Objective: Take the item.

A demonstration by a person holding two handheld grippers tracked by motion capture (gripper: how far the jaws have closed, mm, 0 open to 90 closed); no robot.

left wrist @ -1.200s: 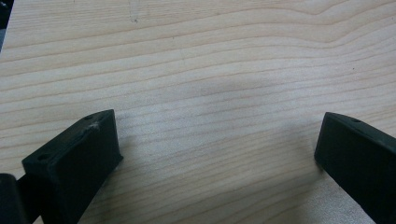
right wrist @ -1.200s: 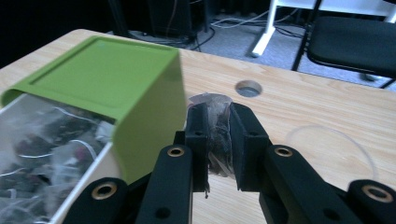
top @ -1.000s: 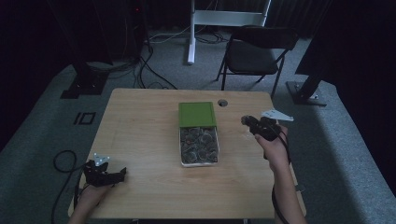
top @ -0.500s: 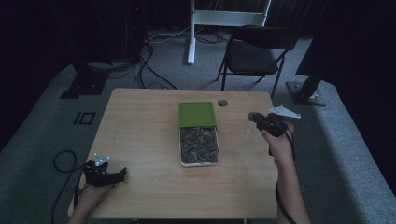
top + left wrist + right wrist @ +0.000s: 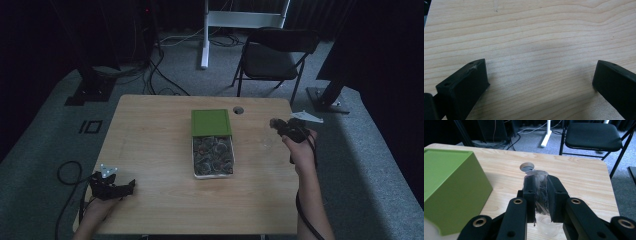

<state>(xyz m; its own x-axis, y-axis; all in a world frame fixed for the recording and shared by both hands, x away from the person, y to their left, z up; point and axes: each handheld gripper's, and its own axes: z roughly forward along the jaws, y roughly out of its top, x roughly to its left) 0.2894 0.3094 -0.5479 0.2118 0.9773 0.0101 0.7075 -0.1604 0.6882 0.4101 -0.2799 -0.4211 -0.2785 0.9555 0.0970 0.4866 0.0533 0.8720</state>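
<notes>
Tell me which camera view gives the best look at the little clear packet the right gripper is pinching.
The right gripper view: the clear packet, with dark contents, sits close up, pressed between the jaws of the right gripper. In the high view that gripper is small and dark, and the packet can't be made out. The left gripper view looks at bare table.

A wooden bench (image 5: pixel 150 150) stands on grey carpet (image 5: pixel 60 135), a round cable hole (image 5: pixel 238 110) near its far edge. Beyond it a black folding chair (image 5: pixel 272 57) sits beside a white stand (image 5: pixel 240 20); black cables (image 5: pixel 155 70) trail across the floor
</notes>
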